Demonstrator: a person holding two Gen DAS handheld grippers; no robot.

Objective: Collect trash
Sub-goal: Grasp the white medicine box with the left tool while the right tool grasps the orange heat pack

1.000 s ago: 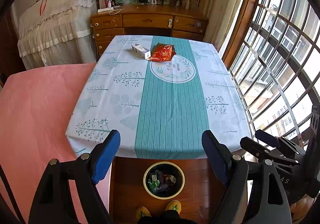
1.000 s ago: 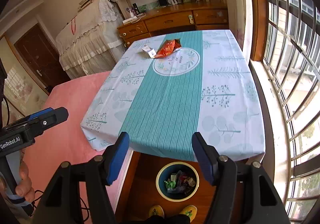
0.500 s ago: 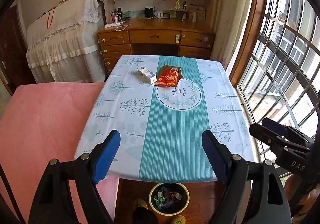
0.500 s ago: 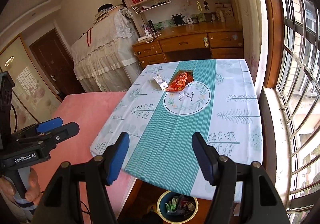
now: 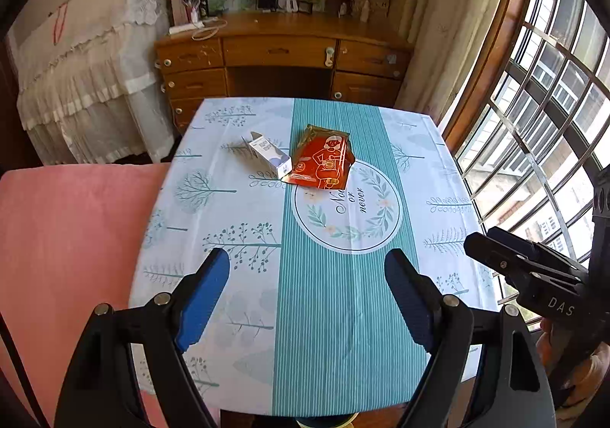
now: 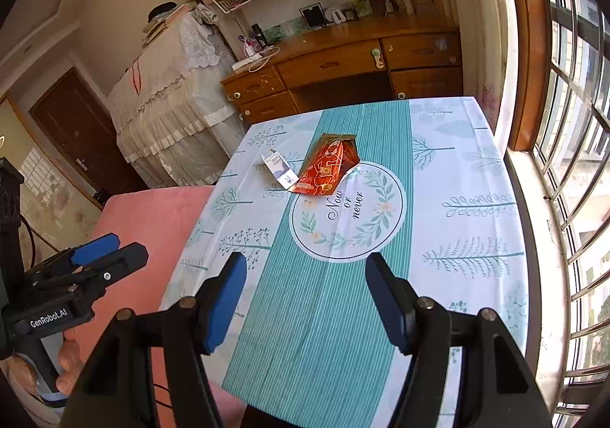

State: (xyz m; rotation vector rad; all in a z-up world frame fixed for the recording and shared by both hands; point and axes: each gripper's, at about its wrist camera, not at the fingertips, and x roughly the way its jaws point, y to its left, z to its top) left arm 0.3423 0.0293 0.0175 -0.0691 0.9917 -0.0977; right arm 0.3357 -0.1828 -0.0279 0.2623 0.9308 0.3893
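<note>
An orange snack wrapper (image 5: 323,161) (image 6: 328,166) lies flat near the far middle of the table, and a small white carton (image 5: 267,154) (image 6: 279,168) lies touching its left edge. My left gripper (image 5: 307,275) hangs open and empty above the near half of the tablecloth. Likewise open with nothing between its blue pads, my right gripper (image 6: 307,279) hovers over the teal stripe, well short of both items. Only the rim of the trash bin (image 5: 328,422) peeks out below the table's near edge in the left wrist view.
The table wears a white and teal tablecloth (image 5: 438,206) (image 6: 469,206). A pink cushioned seat (image 5: 68,237) (image 6: 152,214) adjoins its left side. A wooden desk (image 5: 282,58) stands behind, a barred window (image 6: 572,123) runs along the right.
Both grippers have travelled forward over the table toward the wrapper and carton. The bin has slipped almost out of view beneath the table edge. Both stay open.
</note>
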